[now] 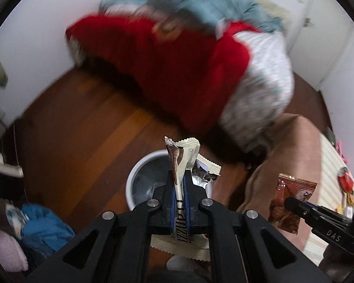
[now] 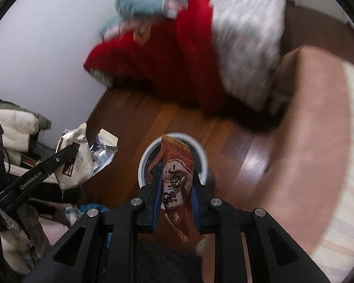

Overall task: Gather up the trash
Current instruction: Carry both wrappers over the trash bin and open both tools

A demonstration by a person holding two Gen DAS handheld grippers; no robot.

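Note:
My left gripper (image 1: 179,176) is shut on a cream snack wrapper (image 1: 180,155) with a torn silver foil end (image 1: 204,176), held above a white-rimmed round trash bin (image 1: 139,176) on the wooden floor. My right gripper (image 2: 175,184) is shut on a brown snack wrapper (image 2: 177,176), held over the same bin (image 2: 195,151). The right gripper and its brown wrapper (image 1: 291,202) show at the right of the left wrist view. The left gripper and its cream wrapper (image 2: 75,162) show at the left of the right wrist view.
A heap of red, blue-grey and white bedding (image 1: 181,70) lies beyond the bin against a white wall. A pink-beige bed edge (image 2: 306,129) is on the right. Blue and pink clothes (image 1: 42,231) lie at the lower left. Folded bedding (image 2: 16,127) sits at the left.

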